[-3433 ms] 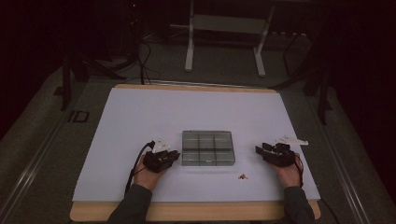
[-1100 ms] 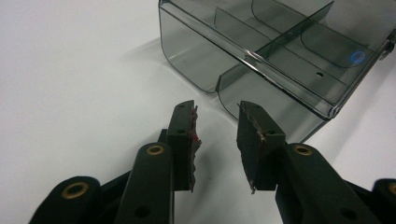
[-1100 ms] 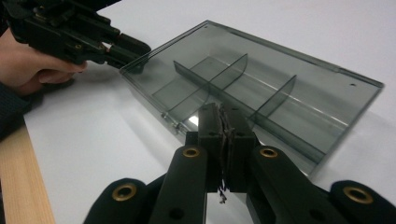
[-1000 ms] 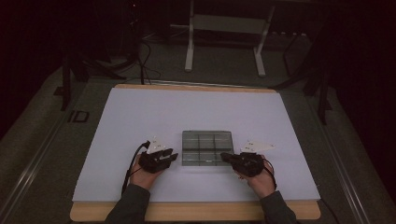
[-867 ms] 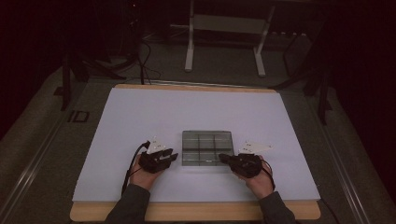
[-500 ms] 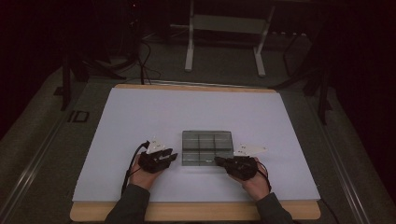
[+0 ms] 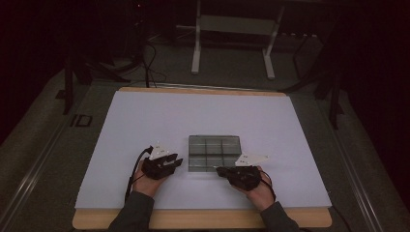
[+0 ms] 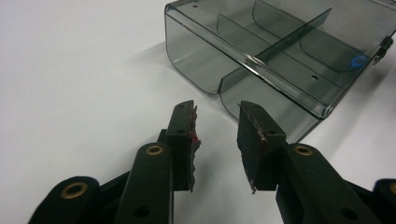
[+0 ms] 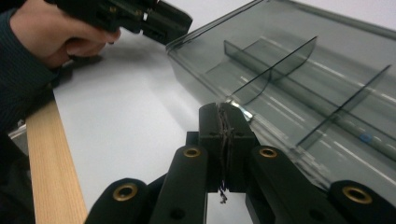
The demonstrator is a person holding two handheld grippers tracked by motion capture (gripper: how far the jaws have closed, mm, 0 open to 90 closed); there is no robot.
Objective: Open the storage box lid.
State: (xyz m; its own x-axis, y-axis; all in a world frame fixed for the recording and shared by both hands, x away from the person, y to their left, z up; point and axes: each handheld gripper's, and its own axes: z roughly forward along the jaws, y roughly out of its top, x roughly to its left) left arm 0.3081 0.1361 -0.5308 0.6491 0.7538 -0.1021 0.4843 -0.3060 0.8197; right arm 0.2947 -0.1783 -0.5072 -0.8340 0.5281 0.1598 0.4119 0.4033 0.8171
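A lot of bare white table (image 7: 145, 116) is seen on the left side, and nothing is placed there. The left gripper (image 7: 177, 162) is held low over the white top, just beside the left wall of the clear box (image 7: 213, 152). In the left gripper view its jaws are seen spread apart with nothing between them, and the near left corner of the box (image 8: 261, 60) is found just past their tips. The grey box is placed in the middle of the table, toward the near side, and is split by thin walls into small bins. No thing can be made out in the bins. The right gripper (image 7: 220, 170) is held at the near edge of the box, toward its right end. In the right gripper view its jaws are seen pressed together at the rim of the box (image 9: 289, 74), and whether the thin rim is pinched between them cannot be told. More bare white top is left to the right of that hand and behind the box. The wooden edge (image 9: 49, 168) of the table is seen close to the person's arms.
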